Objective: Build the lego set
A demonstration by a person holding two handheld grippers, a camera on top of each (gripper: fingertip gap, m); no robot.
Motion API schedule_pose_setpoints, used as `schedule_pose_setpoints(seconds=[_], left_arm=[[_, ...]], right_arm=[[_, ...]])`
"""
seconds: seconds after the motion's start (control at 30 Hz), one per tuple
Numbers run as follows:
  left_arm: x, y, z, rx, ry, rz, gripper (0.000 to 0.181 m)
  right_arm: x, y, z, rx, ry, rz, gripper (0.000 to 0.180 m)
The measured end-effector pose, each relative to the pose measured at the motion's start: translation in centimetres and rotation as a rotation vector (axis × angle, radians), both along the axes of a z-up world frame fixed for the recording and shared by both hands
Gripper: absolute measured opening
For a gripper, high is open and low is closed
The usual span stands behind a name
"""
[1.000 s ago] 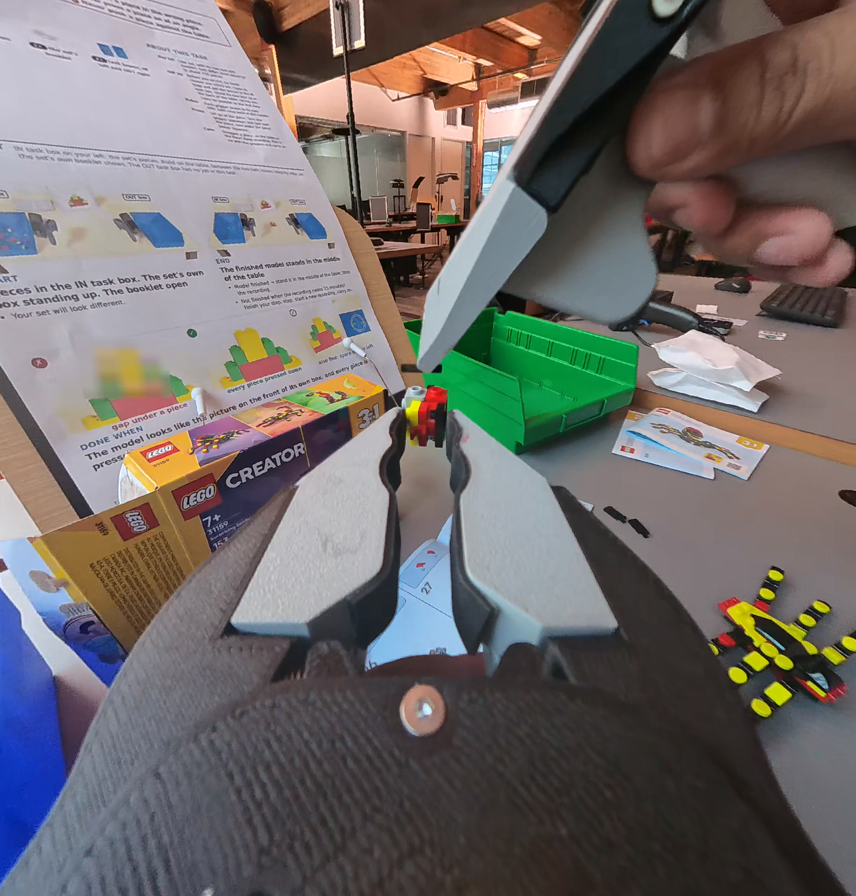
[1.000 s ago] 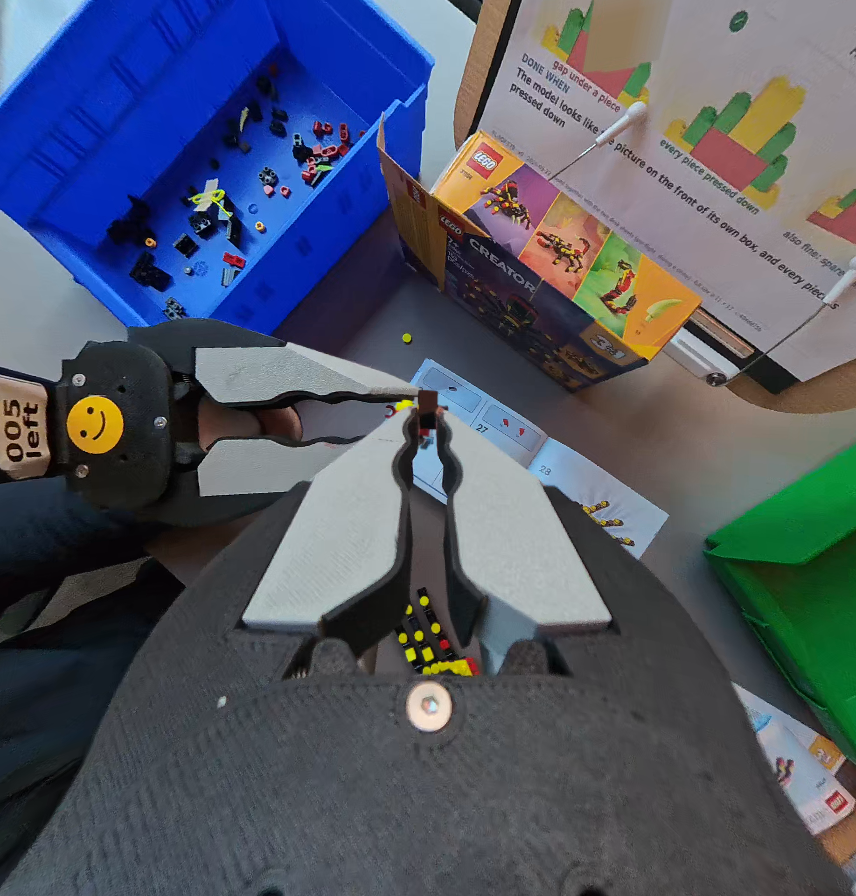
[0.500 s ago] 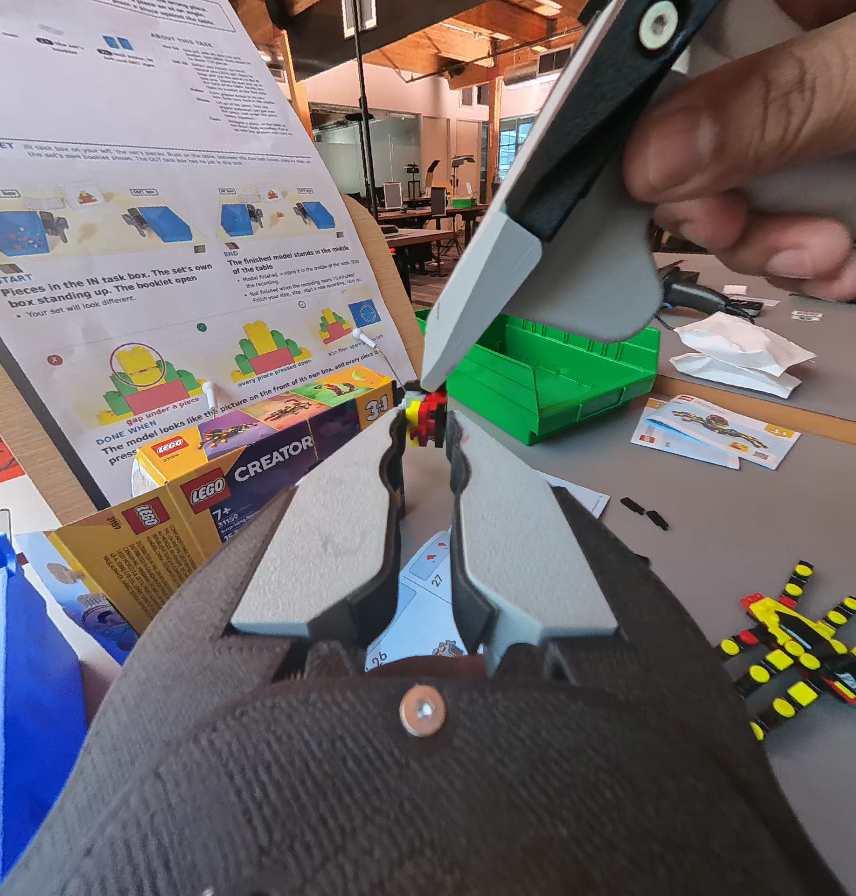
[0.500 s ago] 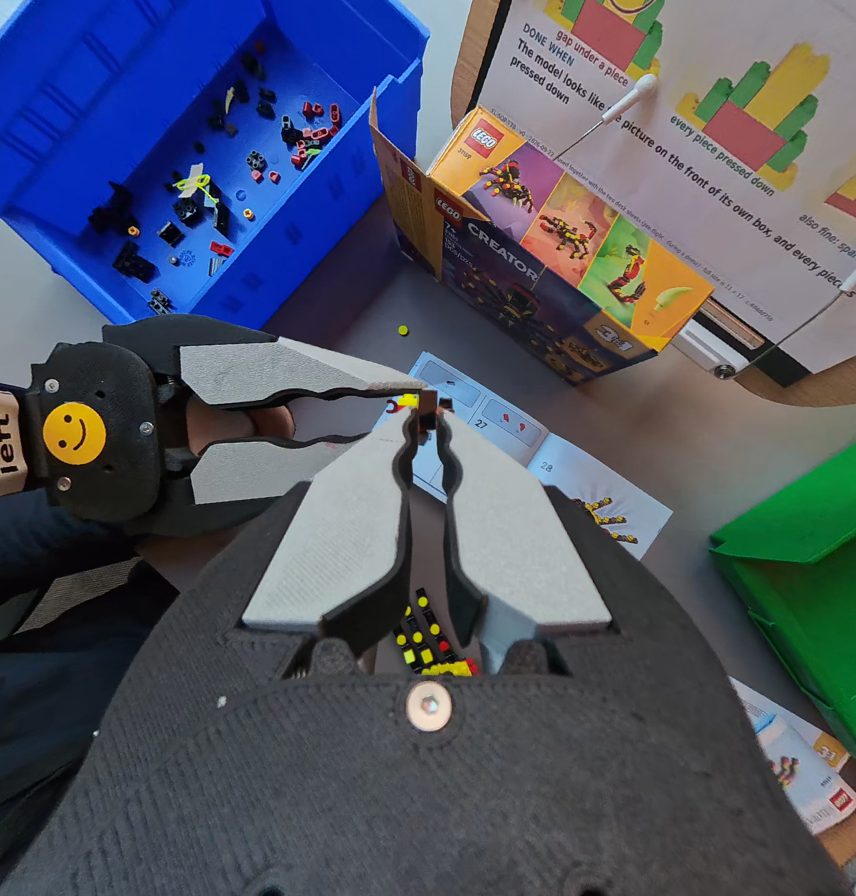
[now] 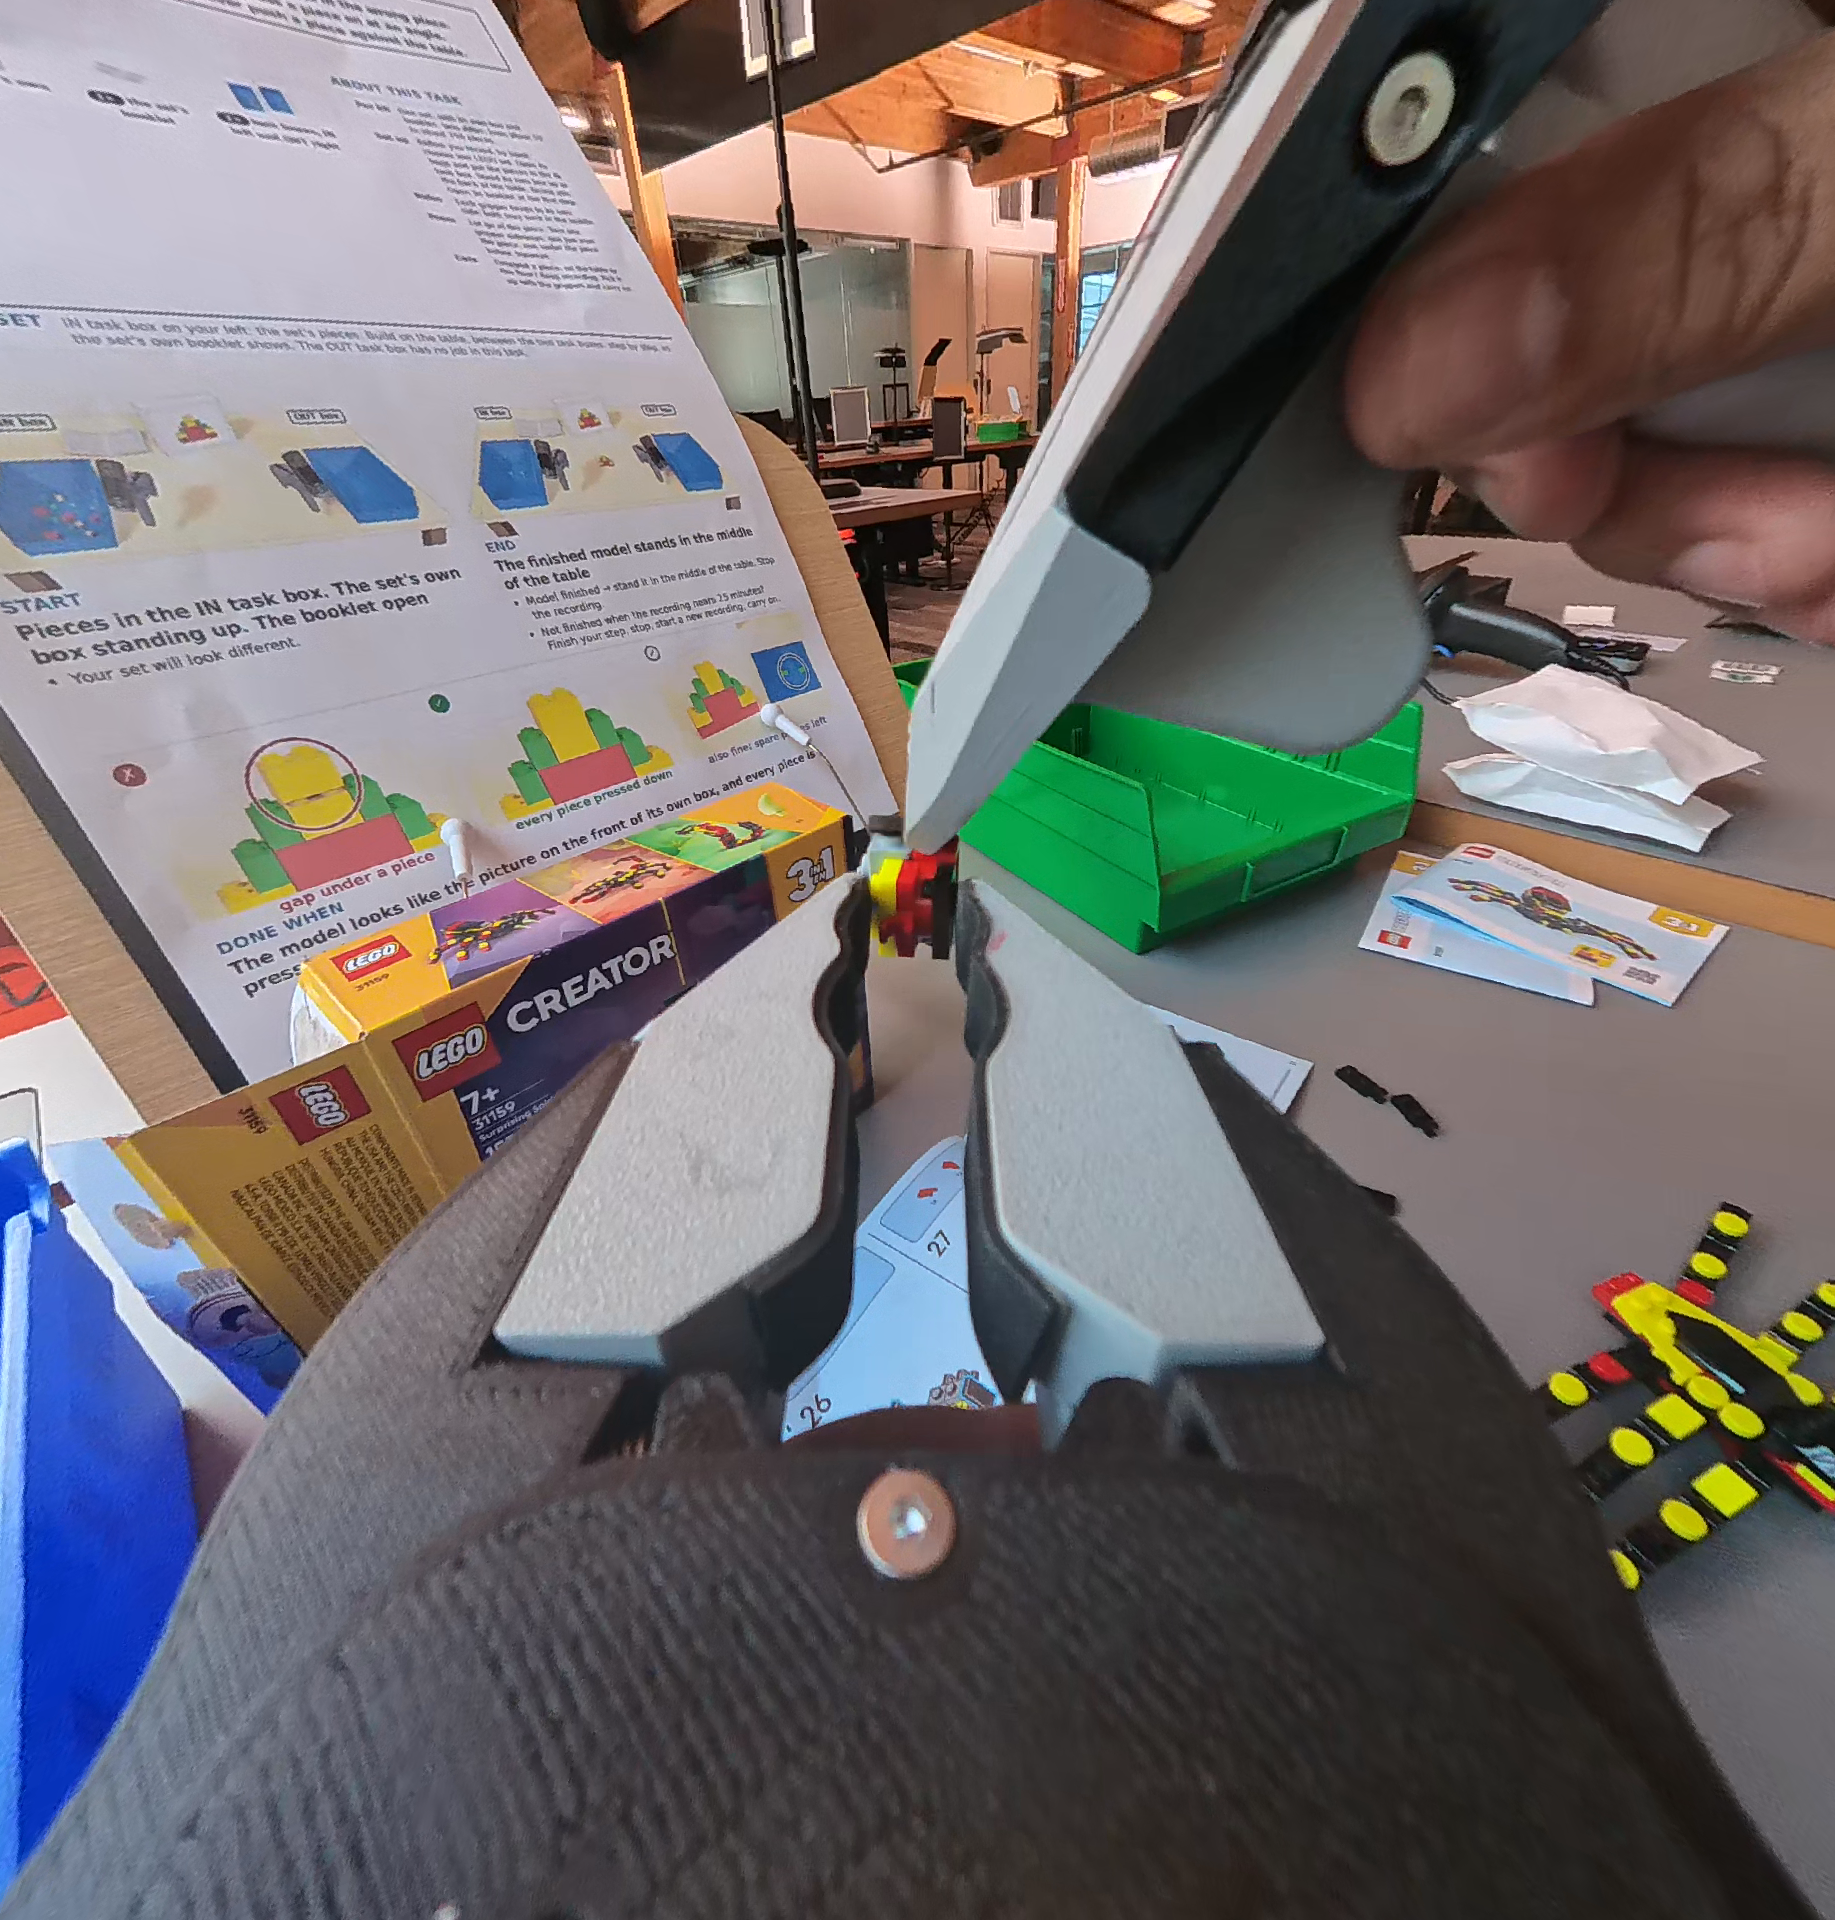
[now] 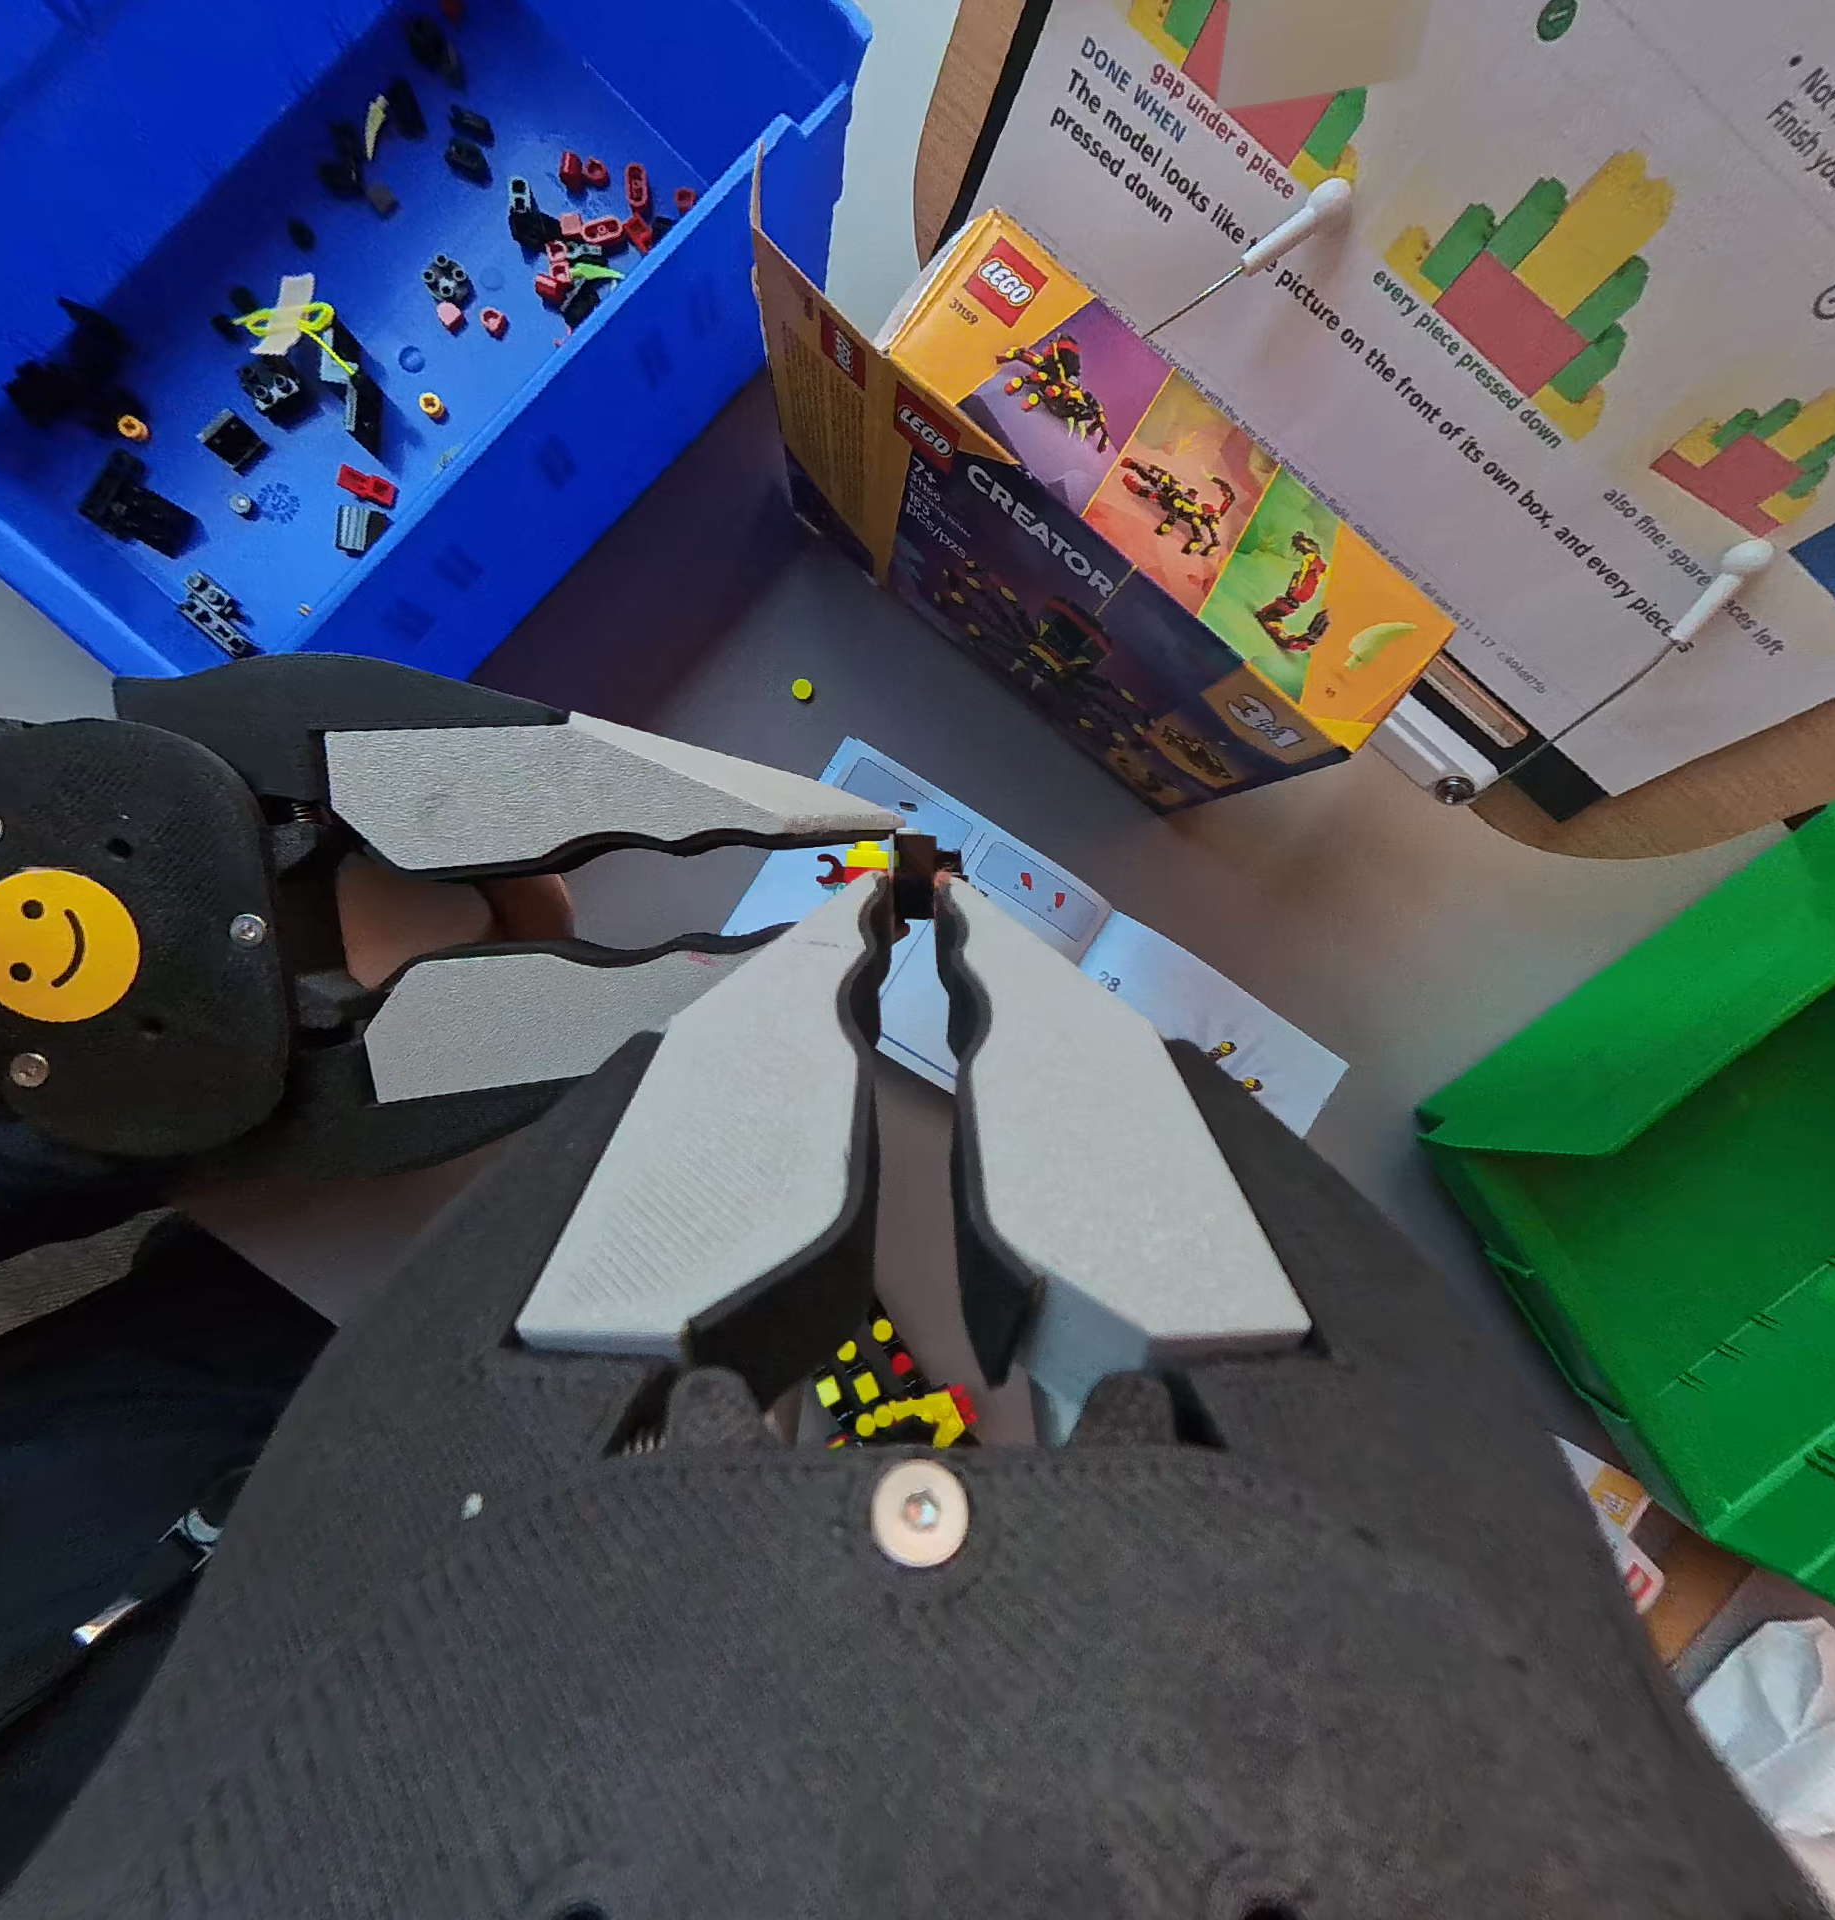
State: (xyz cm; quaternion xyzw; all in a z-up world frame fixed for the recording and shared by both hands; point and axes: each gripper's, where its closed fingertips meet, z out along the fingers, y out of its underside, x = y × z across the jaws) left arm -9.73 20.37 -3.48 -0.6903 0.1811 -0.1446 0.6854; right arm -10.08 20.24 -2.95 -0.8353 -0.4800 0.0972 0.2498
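Observation:
My left gripper is shut on a small red, yellow and white lego sub-assembly and holds it above the open booklet. My right gripper is shut on a small black piece. It comes down from the upper right in the left wrist view, and its tip touches the top of the sub-assembly. The right wrist view shows the left gripper at the left with the sub-assembly at its tips. A black, yellow and red spider model lies on the table to the right.
A blue bin with several loose pieces stands at the far left. The lego box stands against an instruction board behind it. A green bin is on the right, with a second booklet nearby. A yellow stud and two black pieces lie loose. Less than 4 cm separates the two grippers' tips. The yellow stud is about 20 cm from both grippers' fingertips.
The right gripper's tip has come down the last small gap onto the top of the sub-assembly. Both grippers keep their hold and have drifted slightly.

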Motion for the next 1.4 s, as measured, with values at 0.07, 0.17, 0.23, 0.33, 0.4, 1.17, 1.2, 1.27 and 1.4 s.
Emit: schedule_pose_setpoints(seconds=[0.07, 0.17, 0.23, 0.33, 0.4, 1.17, 1.2, 1.27, 1.4], left_arm=[[0.03, -0.01, 0.01, 0.001, 0.003, -0.001, 0.013], [0.06, -0.02, 0.05, 0.004, 0.000, -0.003, 0.013], [0.07, -0.04, 0.12, 0.005, -0.002, -0.005, 0.013], [0.15, -0.09, 0.17, 0.009, 0.001, -0.007, 0.013], [0.22, -0.11, 0.17, 0.009, 0.002, -0.009, 0.013], [0.07, -0.15, 0.32, 0.012, 0.000, -0.003, 0.013], [0.09, -0.16, 0.33, 0.012, 0.000, -0.003, 0.013], [0.11, -0.17, 0.33, 0.013, 0.002, -0.003, 0.013], [0.10, -0.17, 0.33, 0.013, 0.002, -0.002, 0.013]], right_arm=[[0.03, 0.00, -0.01, 0.006, -0.006, 0.000, 0.005], [0.05, 0.02, 0.05, 0.012, -0.005, 0.004, 0.005], [0.05, 0.02, 0.10, 0.014, -0.003, 0.006, 0.005], [0.09, 0.04, 0.24, 0.021, -0.005, 0.008, 0.005], [0.07, 0.02, 0.32, 0.026, -0.008, 0.011, 0.005], [0.09, -0.37, 0.45, 0.039, -0.029, 0.013, 0.007], [0.11, -0.40, 0.46, 0.038, -0.030, 0.014, 0.007], [0.16, -0.43, 0.44, 0.037, -0.033, 0.014, 0.007], [0.16, -0.58, 0.55, 0.039, -0.034, 0.017, 0.006]])
